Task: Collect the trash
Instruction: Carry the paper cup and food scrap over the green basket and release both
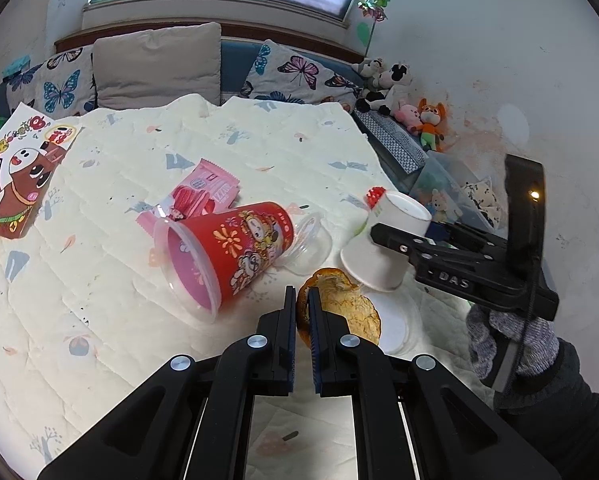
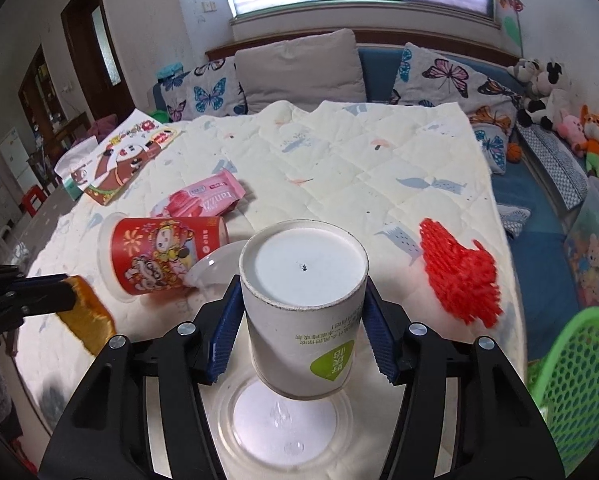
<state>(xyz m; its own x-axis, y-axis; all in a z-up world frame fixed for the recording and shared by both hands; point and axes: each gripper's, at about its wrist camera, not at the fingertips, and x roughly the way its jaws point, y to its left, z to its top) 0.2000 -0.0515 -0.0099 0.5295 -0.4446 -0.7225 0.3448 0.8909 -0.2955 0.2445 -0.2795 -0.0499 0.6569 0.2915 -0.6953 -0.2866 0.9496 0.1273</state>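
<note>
My left gripper (image 1: pixel 301 300) is shut on a piece of orange peel (image 1: pixel 351 312), which it holds just above the quilted table. From the right wrist view the same peel (image 2: pixel 87 320) hangs from the left gripper (image 2: pixel 65 290) at the left edge. My right gripper (image 2: pixel 302 280) has its blue pads (image 2: pixel 225 324) against both sides of an upside-down white paper cup (image 2: pixel 303 300). The cup (image 1: pixel 373 256) is tilted and lifted off a clear plastic lid (image 2: pixel 279 420). A red printed cup (image 1: pixel 235 252) lies on its side, and a pink wrapper (image 1: pixel 203 196) is behind it.
A red foam net (image 2: pixel 459 276) lies to the right of the cup, near the table edge. A green mesh basket (image 2: pixel 575 380) stands at the lower right. A cartoon paper bag (image 2: pixel 119 164) lies far left. A second clear lid (image 1: pixel 311 244) leans on the red cup. A sofa with cushions stands behind.
</note>
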